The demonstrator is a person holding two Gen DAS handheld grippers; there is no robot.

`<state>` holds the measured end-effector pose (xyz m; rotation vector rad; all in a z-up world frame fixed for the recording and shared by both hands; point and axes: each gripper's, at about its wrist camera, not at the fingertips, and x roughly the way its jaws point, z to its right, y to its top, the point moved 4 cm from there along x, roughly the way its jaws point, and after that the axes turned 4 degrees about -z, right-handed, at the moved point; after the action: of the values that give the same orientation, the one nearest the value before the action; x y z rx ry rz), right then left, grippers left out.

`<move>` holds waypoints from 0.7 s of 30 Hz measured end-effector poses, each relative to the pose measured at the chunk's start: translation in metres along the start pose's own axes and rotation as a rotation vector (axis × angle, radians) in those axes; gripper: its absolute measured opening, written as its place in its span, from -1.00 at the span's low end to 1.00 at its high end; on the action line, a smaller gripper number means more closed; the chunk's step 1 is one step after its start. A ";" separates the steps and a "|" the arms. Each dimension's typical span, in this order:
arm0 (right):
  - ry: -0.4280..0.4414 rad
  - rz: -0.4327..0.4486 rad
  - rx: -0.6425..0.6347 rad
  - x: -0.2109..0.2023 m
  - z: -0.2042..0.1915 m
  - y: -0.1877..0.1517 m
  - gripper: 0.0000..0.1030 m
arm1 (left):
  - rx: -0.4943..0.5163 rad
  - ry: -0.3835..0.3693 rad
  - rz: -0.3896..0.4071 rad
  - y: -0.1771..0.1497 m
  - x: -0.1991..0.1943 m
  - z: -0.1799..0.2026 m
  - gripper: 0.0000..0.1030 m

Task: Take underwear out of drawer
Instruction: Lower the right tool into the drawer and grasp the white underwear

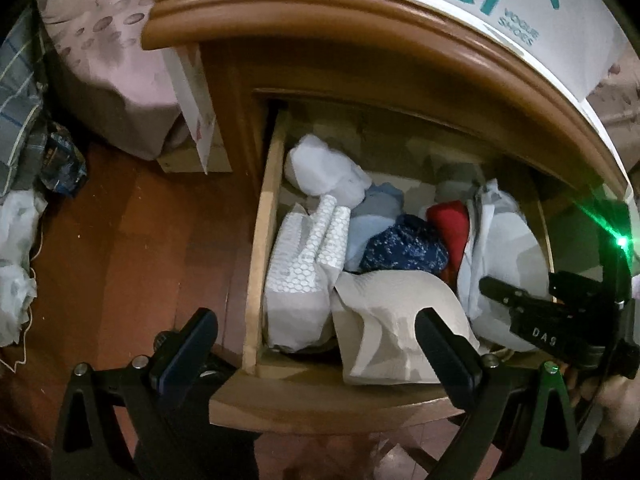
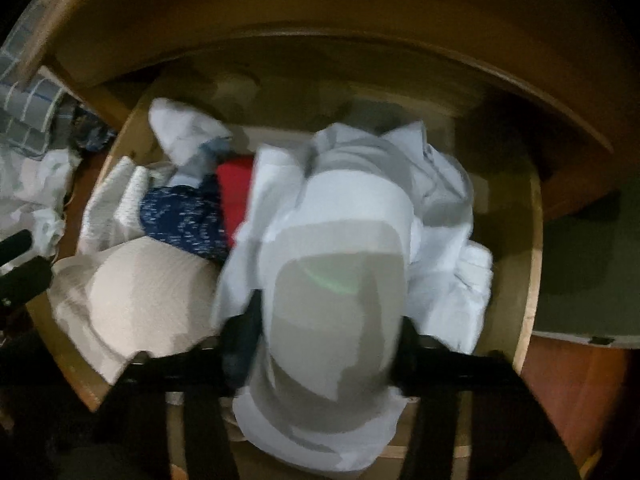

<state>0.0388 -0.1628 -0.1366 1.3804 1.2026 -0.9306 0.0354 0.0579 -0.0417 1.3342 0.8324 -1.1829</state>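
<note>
- The right claw [image 2: 328, 344] is pinching a bunched pale garment [image 2: 332, 264], presumably the underwear, which lies at the right front of the open drawer [image 1: 256, 248]; the view is blurred.
- The left claw [image 1: 316, 344] hovers spread and empty over the drawer's front left corner.
- The cloth looks light, soft and floppy; a pinch on a thick fold should hold, though loose ends may trail.
- Packed alongside are a beige piece [image 1: 384, 320], a navy speckled bundle [image 1: 404, 248], a red item [image 1: 450, 220] and a honeycomb-patterned roll [image 1: 304, 256]; these could snag.
- The cabinet top [image 1: 360, 28] overhangs the drawer's rear.
</note>
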 end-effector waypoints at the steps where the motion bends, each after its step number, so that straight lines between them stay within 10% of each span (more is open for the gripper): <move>1: 0.002 0.005 -0.003 -0.002 0.000 -0.001 -0.35 | 0.014 0.014 0.002 0.000 0.000 0.003 0.96; 21: 0.076 0.128 0.148 -0.048 0.030 -0.010 -0.74 | 0.128 0.002 -0.181 0.016 0.039 0.060 0.98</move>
<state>0.0221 -0.2014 -0.0972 1.6041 1.1052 -0.8981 0.0502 -0.0095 -0.0679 1.3859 0.9069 -1.3963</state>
